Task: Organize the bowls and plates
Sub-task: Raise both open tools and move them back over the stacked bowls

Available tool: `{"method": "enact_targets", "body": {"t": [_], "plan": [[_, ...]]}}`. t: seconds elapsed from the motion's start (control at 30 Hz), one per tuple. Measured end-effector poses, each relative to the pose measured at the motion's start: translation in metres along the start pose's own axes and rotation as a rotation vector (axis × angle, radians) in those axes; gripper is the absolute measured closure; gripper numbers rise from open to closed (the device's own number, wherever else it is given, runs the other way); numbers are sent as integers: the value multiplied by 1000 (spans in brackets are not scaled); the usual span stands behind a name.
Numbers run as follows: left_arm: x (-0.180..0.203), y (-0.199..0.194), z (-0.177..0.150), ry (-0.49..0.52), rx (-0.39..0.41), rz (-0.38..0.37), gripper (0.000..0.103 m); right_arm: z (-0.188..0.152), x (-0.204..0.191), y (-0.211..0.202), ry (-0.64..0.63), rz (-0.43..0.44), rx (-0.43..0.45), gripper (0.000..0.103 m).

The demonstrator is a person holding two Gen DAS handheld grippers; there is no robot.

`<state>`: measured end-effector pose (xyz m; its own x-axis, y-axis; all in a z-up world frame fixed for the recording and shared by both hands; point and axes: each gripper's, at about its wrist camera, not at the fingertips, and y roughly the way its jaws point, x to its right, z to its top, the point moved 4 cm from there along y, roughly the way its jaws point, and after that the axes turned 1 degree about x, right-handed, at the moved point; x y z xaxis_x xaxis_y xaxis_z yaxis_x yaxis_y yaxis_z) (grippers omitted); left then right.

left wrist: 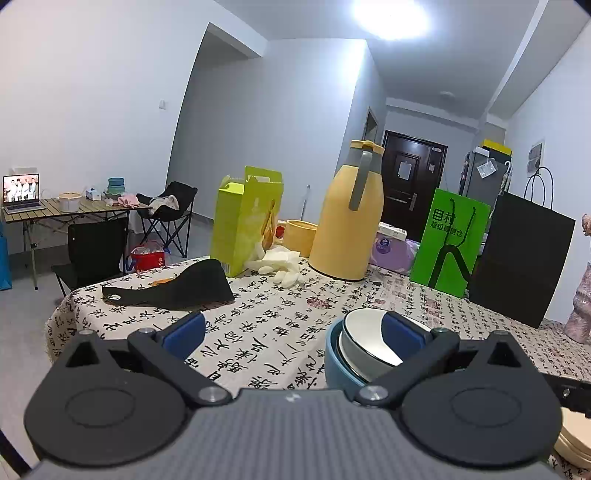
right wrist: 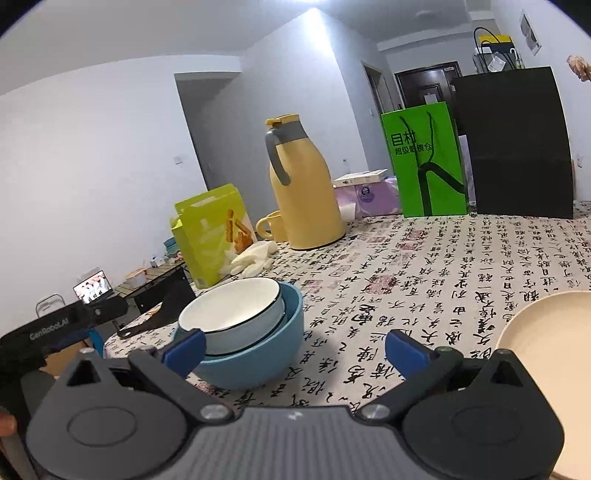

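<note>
Nearby, white bowl (right wrist: 236, 310) nested in blue bowl (right wrist: 258, 354), both claws wide, empty

Pale walls (left wrist: 92, 92) are enclosing the room, and a ceiling light (left wrist: 391, 16) is glaring overhead. A dark door (left wrist: 410, 177) is standing at the end of a hallway. To the left, a folding table (left wrist: 74, 210) is carrying a glowing laptop (left wrist: 21, 192), with black camp chairs (left wrist: 170, 214) sitting beside it on grey floor (left wrist: 29, 306).
</note>
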<state>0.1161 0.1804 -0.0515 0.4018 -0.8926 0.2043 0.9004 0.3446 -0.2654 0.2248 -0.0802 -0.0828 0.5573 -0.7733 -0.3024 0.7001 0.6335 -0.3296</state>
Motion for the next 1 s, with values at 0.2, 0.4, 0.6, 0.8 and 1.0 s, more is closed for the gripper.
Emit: {"method": "enact_targets", "body": {"t": [0.2, 0.4, 0.6, 0.8, 1.0], "plan": [[-7, 12, 1, -30, -27, -14, 0, 4, 1, 11, -6, -34, 6, 0], [-14, 24, 1, -60, -60, -27, 0, 7, -1, 26, -9, -29, -24, 0], [-16, 33, 4, -56, -72, -26, 0, 10, -6, 40, -20, -32, -52, 0], [-14, 45, 14, -55, -83, -23, 0, 18, -12, 52, -16, -14, -77, 0], [-11, 57, 16, -51, -117, -40, 0, 25, -14, 65, 20, -10, -129, 0]]}}
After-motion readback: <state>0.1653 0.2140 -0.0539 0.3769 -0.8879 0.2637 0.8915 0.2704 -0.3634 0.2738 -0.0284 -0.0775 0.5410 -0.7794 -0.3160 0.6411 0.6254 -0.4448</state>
